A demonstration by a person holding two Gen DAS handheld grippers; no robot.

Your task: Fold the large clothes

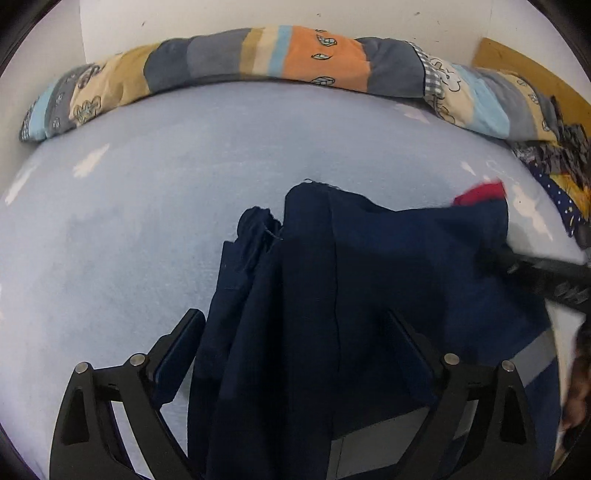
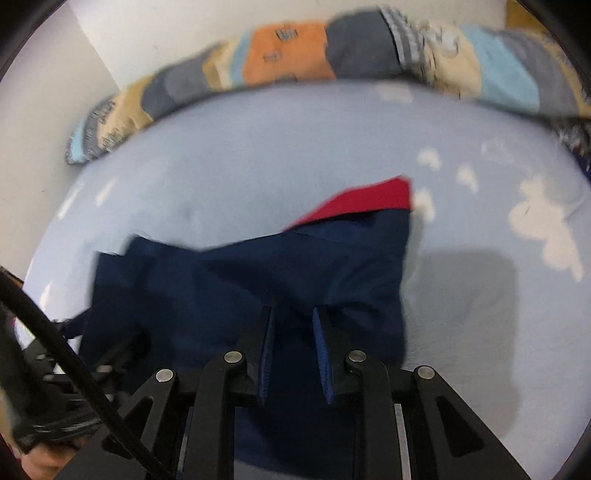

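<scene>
Currently my left gripper [image 1: 295, 343] stands with its jaws spread wide; the dark navy garment [image 1: 332, 295] hangs down between them, and neither pad presses on it. The left finger [image 1: 181, 343] shows clear of the cloth against the pale blue sheet [image 1: 129, 221], while the right finger is partly covered by the fabric.

My right gripper [image 2: 293, 339] has its jaws drawn close together. The navy cloth lies between the blue ribbed pads [image 2: 321, 354], but a gap of fabric shows between them, and I cannot tell whether the pads actually pinch it. Motion blur degrades this view.

Garment location: it is bunched across the near part of the bed, on the sheet, directly ahead of both tools. A vertical seam runs down its front in the left view. A red panel [image 2: 369, 201] shows at its far upper edge. A grey band [image 1: 535, 354] crosses its lower right portion in the left view.

Other components: the right tool's dark body [image 1: 546, 273] enters the left view from the right edge, over the garment. A black cable [image 2: 55, 332] crosses the lower left of the right view.

Surroundings: a rolled patchwork quilt [image 1: 295, 55] lies along the far edge of the bed against a white wall [image 1: 258, 14]. White cloud shapes [image 2: 543, 221] mark the sheet.
</scene>
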